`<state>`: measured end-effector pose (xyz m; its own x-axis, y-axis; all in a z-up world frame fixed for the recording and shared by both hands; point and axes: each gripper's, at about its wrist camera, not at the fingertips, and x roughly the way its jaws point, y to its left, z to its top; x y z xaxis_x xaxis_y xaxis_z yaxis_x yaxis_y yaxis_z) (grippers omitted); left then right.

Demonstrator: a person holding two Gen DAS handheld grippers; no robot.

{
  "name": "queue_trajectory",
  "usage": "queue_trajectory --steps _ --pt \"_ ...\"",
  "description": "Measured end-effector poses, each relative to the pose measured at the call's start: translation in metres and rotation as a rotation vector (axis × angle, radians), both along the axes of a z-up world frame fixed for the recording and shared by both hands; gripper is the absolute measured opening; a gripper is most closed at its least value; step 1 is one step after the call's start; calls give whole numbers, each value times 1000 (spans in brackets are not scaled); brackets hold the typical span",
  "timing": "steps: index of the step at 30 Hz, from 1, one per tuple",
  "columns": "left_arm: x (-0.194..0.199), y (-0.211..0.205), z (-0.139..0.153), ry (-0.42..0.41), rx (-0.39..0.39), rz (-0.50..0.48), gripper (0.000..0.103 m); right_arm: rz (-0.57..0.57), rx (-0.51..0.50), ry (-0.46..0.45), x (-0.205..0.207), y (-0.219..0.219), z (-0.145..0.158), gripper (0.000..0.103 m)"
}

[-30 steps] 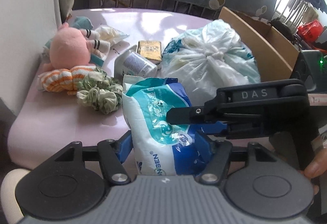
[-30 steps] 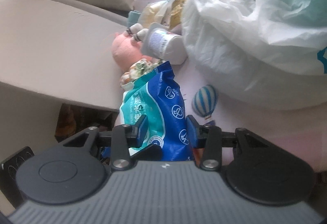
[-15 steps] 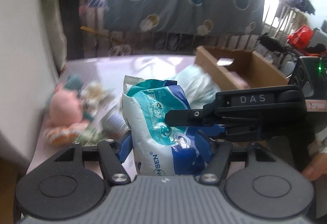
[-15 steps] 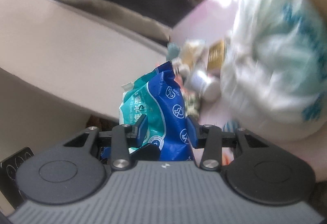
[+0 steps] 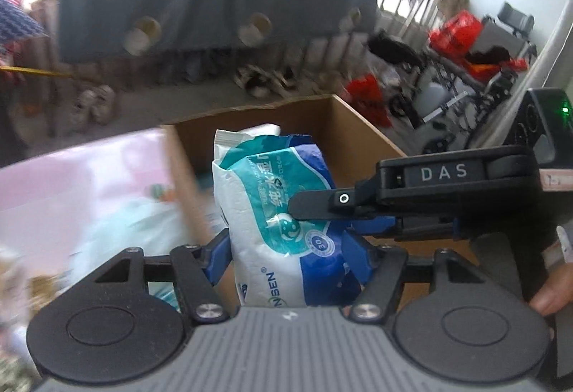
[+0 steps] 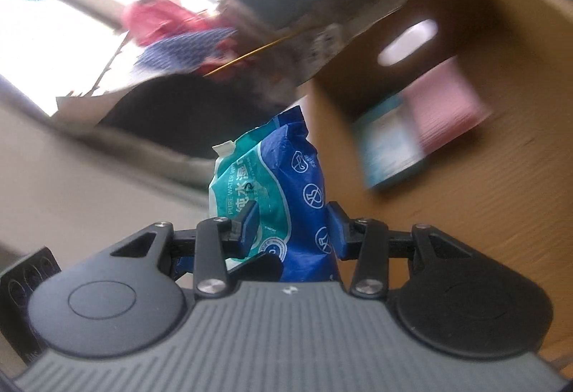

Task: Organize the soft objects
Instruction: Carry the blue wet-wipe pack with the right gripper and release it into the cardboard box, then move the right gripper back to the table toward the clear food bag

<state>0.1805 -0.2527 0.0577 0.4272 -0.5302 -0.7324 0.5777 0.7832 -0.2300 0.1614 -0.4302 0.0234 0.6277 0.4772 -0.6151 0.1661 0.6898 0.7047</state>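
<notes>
Both grippers are squeezing one soft wet-wipes pack [image 5: 283, 213] at the same time. The left gripper [image 5: 286, 259] has its blue fingers [image 5: 216, 257] pressed on the pack's bottom sides, low in the middle of the left wrist view. The right gripper [image 6: 292, 227] clamps the same pack [image 6: 275, 198] from the side, in the middle of the right wrist view. The pack is up in the air, in front of the open cardboard box [image 5: 361, 138] (a pink thing [image 6: 447, 98] and a pale blue thing [image 6: 390, 145] already lie inside).

What could go wrong: the pack is squishy and slippery, so it may slide out or fold if one side lets go first. It could also bump the near box wall [image 5: 179, 170] and catch there.

There looks to be free room in the box's middle. The pink worktop [image 5: 82, 170] sits at the left, and the box walls are the edges to clear
</notes>
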Motion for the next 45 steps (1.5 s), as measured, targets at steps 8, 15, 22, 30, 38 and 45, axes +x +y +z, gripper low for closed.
queue_trajectory --steps 8,15,22,30,38,45 --pt "88 -103 -49 187 -48 9 66 -76 -180 84 68 -88 -22 40" --pt "129 -144 -95 245 -23 75 75 -84 -438 25 104 -108 -36 37" --pt "120 -142 -102 223 -19 58 76 -56 -493 -21 101 -103 -41 38" --pt "91 -118 -52 120 -8 15 75 -107 -427 -59 53 -103 -12 38" --pt "55 -40 7 76 -60 43 76 -161 -281 -148 -11 -98 35 39" --pt "11 56 40 16 -49 108 79 -100 -147 -220 -67 -48 61 40"
